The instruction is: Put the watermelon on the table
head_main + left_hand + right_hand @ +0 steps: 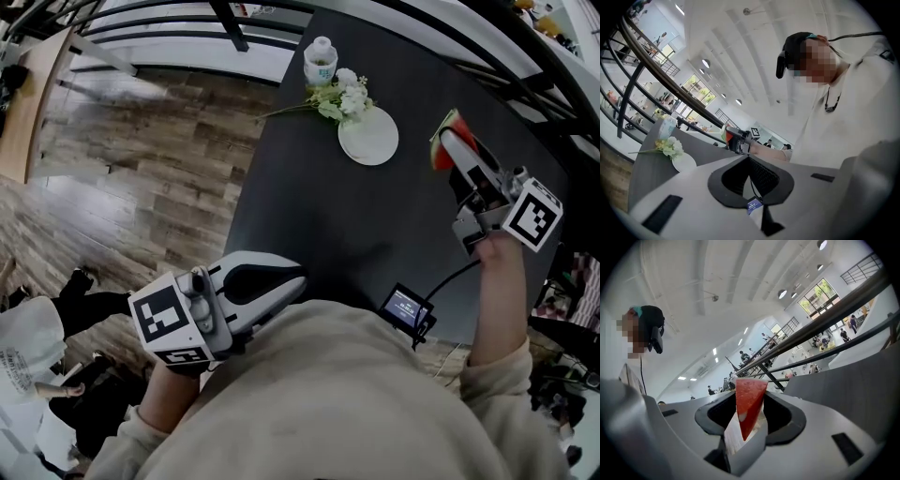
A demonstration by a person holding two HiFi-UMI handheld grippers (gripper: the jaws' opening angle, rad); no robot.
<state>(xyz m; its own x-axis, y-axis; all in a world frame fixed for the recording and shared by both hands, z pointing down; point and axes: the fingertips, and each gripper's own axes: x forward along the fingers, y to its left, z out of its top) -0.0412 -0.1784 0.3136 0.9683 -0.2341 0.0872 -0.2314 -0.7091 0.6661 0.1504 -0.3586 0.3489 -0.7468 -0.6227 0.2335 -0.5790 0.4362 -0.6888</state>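
Red watermelon flesh fills the middle of the right gripper view. The watermelon wedge point(749, 401) stands point-down between the jaws of my right gripper point(452, 142), which are closed on its flat sides and set fairly wide. In the head view the slice hangs over the right part of the dark table point(309, 206). I cannot tell whether it touches the tabletop.

My left gripper point(298, 279) sits low by the table's near left corner, close to my body. Its jaws are brought together and there is nothing between them.

Further across the table, well apart from the slice, lies a white plate point(370, 141). A bunch of white flowers point(342, 97) rests across its far rim, and a small white jar point(321, 61) stands just beyond them. A small black device with a lit screen point(406, 307) sits at the near edge, with a cable running from it.
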